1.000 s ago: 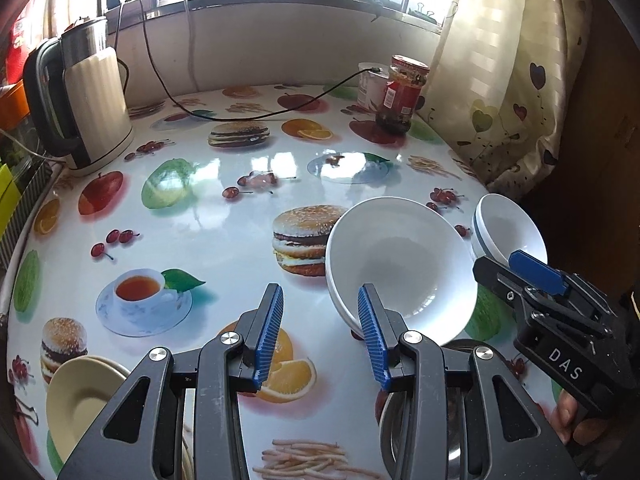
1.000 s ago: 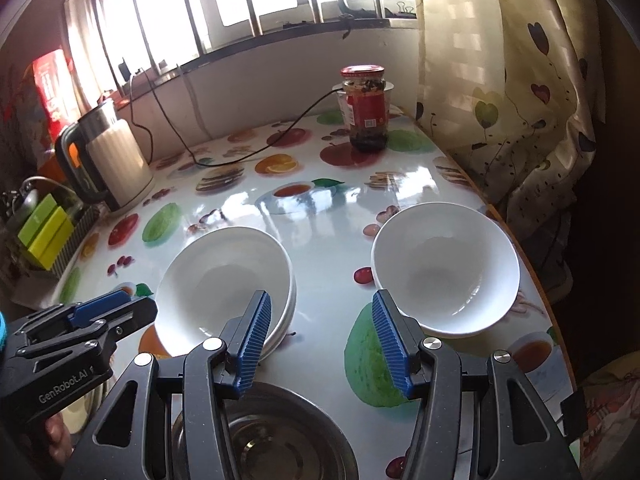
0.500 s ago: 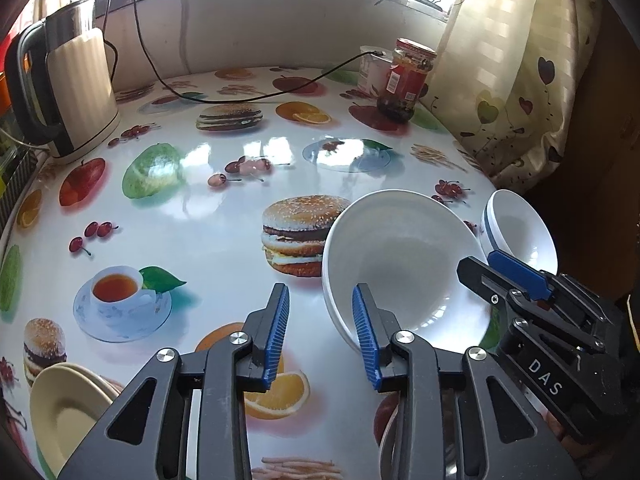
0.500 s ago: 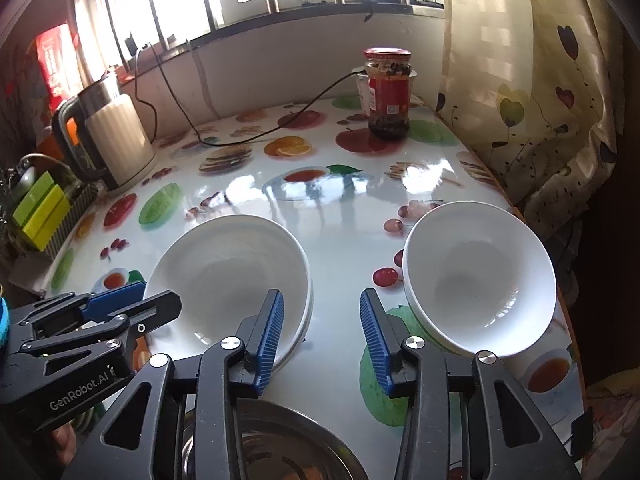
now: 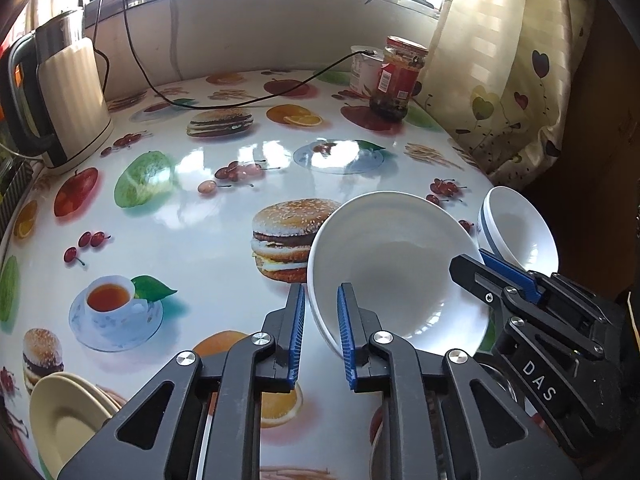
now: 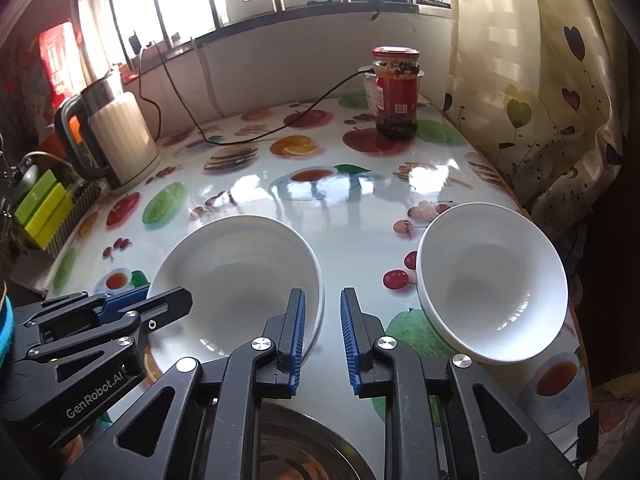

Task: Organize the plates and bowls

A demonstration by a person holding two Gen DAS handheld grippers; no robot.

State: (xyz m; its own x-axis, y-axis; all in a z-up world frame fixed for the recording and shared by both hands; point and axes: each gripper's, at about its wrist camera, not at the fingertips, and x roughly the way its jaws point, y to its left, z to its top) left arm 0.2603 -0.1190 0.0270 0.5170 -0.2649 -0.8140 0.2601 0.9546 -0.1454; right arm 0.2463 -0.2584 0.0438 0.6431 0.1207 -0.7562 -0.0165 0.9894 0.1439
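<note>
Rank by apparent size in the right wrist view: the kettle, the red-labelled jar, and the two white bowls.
1. Left white bowl and right white bowl: they look about alike, so no ranking between them; both are nearest the camera, which inflates them.
2. Kettle.
3. Red-labelled jar, smallest, but farthest away.

- The cream plates are cut off by the left wrist view's lower-left edge.
- The steel bowl runs off the bottom edge, partly behind the right tool.
- The near rim of the large white bowl is hidden behind the left tool.
- The jar label print is too small to read.
</note>
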